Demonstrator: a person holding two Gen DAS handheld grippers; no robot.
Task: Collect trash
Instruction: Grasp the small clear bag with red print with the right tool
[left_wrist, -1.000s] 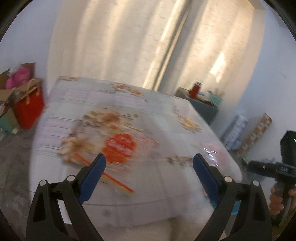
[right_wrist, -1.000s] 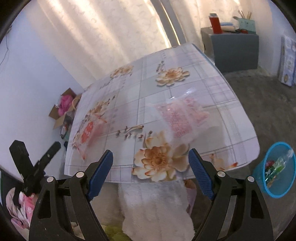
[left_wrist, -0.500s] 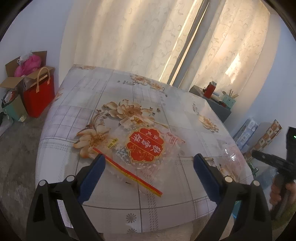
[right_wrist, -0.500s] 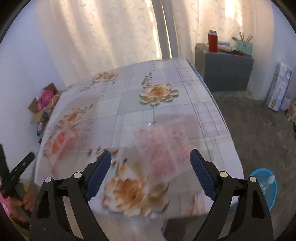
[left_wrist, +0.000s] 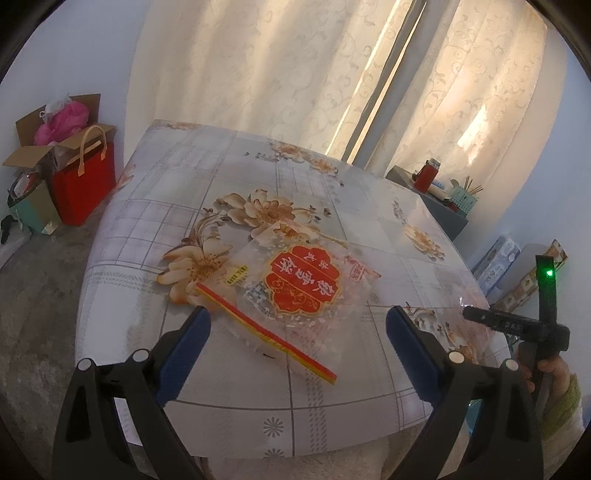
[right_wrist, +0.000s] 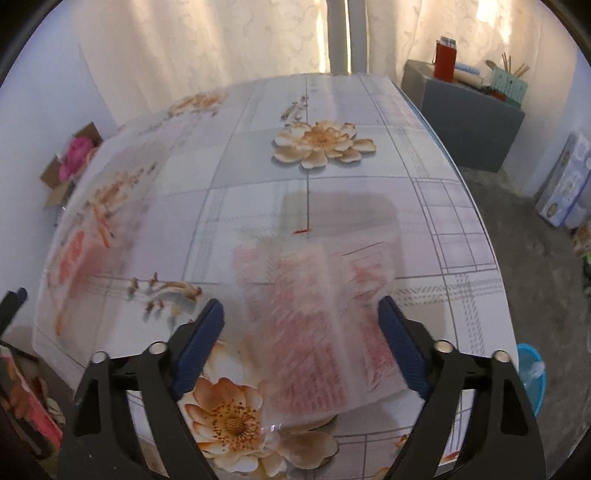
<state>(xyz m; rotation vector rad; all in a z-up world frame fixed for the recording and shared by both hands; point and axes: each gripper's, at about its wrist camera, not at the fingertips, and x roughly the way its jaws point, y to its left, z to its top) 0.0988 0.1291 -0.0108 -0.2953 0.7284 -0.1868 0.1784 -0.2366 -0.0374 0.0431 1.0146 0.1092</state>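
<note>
R gripper (right_wrist: 301, 341) closing over pink-print clear wrapper (right_wrist: 317, 325) at table (right_wrist: 332, 206) edge, nothing pinched yet; L gripper (left_wrist: 297, 349) spread wide before red-label bag (left_wrist: 295, 291); thin film could slip off pads.

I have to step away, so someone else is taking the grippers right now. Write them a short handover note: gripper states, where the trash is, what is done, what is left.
Left hand-held gripper: open, empty, poised over the clear bag with the red label, which lies flat on the floral table.
Right hand-held gripper: jaws closing, not yet gripping; the pink-printed plastic bag lies between them near the table's edge.
Blue bin: on the floor to the right of the table, with something clear already inside.
Done: neither bag is picked up.
Left: grip each bag and drop both in the bin.
</note>
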